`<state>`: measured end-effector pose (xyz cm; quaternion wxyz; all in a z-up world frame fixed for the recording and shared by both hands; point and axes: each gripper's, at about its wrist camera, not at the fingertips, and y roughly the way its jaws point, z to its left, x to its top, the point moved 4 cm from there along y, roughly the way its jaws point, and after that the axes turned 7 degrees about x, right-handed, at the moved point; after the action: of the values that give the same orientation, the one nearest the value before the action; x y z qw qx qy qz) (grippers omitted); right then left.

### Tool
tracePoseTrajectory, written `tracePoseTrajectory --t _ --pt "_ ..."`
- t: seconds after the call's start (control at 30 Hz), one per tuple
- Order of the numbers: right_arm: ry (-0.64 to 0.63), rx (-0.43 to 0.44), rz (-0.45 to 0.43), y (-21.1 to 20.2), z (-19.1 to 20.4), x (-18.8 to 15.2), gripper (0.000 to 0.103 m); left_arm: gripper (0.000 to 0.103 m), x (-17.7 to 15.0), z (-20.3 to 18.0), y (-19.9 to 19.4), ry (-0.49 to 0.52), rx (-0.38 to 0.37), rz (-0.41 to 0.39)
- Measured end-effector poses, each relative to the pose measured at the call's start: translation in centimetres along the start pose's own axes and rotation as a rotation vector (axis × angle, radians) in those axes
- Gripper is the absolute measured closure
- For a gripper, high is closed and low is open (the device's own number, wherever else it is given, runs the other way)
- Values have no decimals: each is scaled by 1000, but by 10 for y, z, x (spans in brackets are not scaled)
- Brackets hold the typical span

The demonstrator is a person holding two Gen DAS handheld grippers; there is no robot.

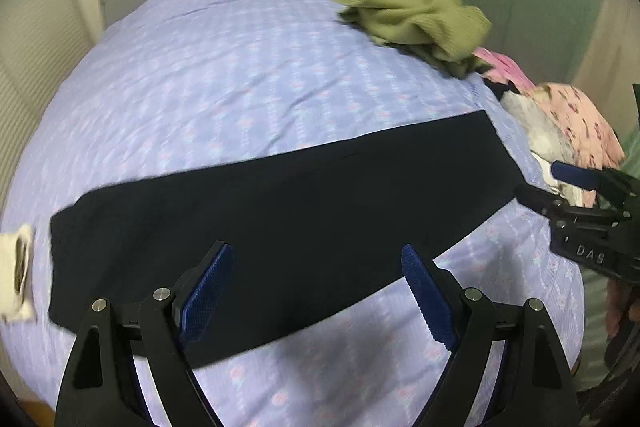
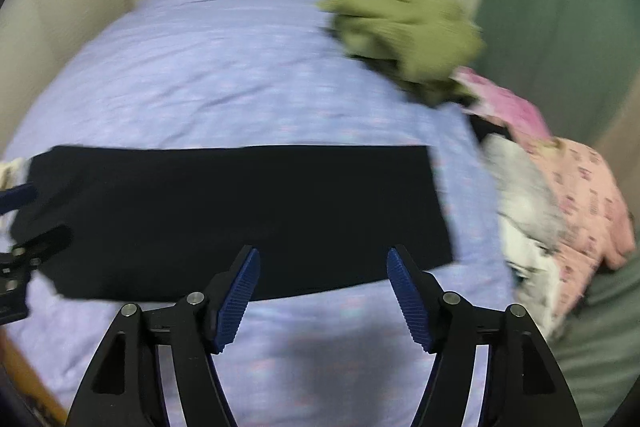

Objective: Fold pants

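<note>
Both tools gape wide and hold nothing: left hand-held gripper [image 1: 316, 291] and right hand-held gripper [image 2: 322, 293] hover over the near edge of the black pants [image 1: 280, 215], which lie flat across the lilac bed [image 1: 220, 67], long axis left to right, olive sweater [image 1: 416, 15] beyond.
</note>
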<state>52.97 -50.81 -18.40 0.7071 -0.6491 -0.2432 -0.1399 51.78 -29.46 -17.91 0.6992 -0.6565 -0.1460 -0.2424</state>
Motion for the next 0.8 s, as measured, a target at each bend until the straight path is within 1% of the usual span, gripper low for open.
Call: tracePoseTrajectory --t 0.07,0.13,0.2,0.23,0.33,0.4,0.5,0.53,0.63,0.73,0.8 --pt "-21 50 7 1 33 2 36 16 -12 26 -8 -30 19 2" --pt "-27 122 12 1 68 5 36 16 -26 64 -16 -60 47 -3" --pt "-39 160 14 1 98 5 36 16 -38 100 -24 -93 81 -18" --pt "-53 172 13 1 118 6 36 15 -43 115 -27 -107 90 -22" --pt "-87 203 -8 3 174 8 36 14 -64 183 -33 -164 121 -20" --pt "-87 218 -15 6 213 8 36 14 -74 221 -33 -169 147 -25" --pt "-76 233 8 16 264 5 36 14 -94 277 -25 -166 172 -14" --pt "-73 231 20 21 287 4 36 14 -99 294 -21 -164 178 -9" --pt "-72 221 33 30 336 -1 36 14 -114 354 -8 -169 162 -8" --pt "-67 218 56 44 384 -5 36 14 -122 399 9 -197 117 -2" --pt "-60 216 78 54 411 -6 36 14 -127 429 26 -238 68 14"
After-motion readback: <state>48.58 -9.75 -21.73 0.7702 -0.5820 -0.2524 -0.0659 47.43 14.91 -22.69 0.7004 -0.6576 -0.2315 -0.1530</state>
